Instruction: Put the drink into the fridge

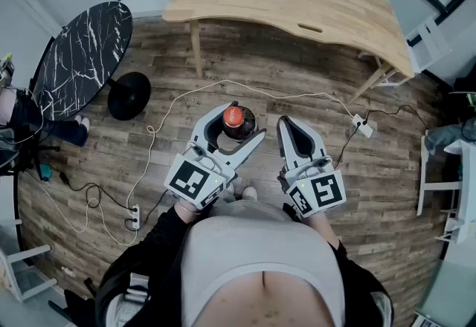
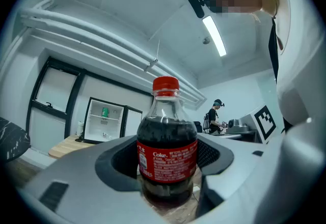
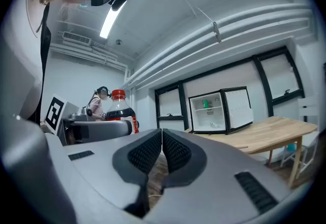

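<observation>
A small cola bottle (image 1: 233, 117) with a red cap and red label stands upright between the jaws of my left gripper (image 1: 239, 125), carried above the wooden floor. In the left gripper view the bottle (image 2: 167, 151) fills the gap between the dark pads, which close on its sides. My right gripper (image 1: 288, 128) is beside it on the right, level, its ribbed pads pressed together with nothing between them (image 3: 162, 149). The small fridge (image 3: 220, 111) stands on the far wooden desk with its door open; a green can sits on its shelf.
The light wooden desk (image 1: 297, 10) spans the far side. A round black marble table (image 1: 82, 50) stands at the left. Cables and a power strip (image 1: 361, 125) lie on the floor. White chairs (image 1: 439, 184) are at the right. Another person (image 2: 216, 116) stands in the background.
</observation>
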The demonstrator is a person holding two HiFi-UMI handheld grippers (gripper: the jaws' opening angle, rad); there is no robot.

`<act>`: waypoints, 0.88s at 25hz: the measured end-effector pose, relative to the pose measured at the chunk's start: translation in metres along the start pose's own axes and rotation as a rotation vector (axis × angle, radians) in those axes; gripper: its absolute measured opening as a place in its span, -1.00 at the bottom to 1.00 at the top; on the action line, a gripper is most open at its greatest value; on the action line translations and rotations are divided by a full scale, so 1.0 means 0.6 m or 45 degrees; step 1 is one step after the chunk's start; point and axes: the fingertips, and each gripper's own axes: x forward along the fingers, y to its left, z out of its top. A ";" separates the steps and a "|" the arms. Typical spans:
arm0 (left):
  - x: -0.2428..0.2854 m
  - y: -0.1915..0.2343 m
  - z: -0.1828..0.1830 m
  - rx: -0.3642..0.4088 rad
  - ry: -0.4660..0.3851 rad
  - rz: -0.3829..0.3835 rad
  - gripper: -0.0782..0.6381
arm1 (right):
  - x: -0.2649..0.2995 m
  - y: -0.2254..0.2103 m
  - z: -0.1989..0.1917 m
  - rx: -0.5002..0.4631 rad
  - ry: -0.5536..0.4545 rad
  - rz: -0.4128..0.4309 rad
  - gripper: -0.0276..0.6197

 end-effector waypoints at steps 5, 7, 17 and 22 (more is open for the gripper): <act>-0.006 -0.001 0.004 0.004 -0.003 -0.001 0.08 | -0.001 0.008 0.002 0.000 -0.001 0.002 -0.82; -0.009 -0.001 0.005 0.007 -0.005 -0.002 0.08 | -0.001 0.012 0.002 -0.004 -0.003 0.005 -0.82; -0.016 -0.006 0.007 0.010 -0.004 -0.015 0.08 | -0.003 0.022 0.001 -0.011 0.001 0.000 -0.82; -0.023 0.002 0.008 0.013 -0.008 -0.008 0.08 | 0.001 0.028 0.001 -0.004 -0.008 0.002 -0.82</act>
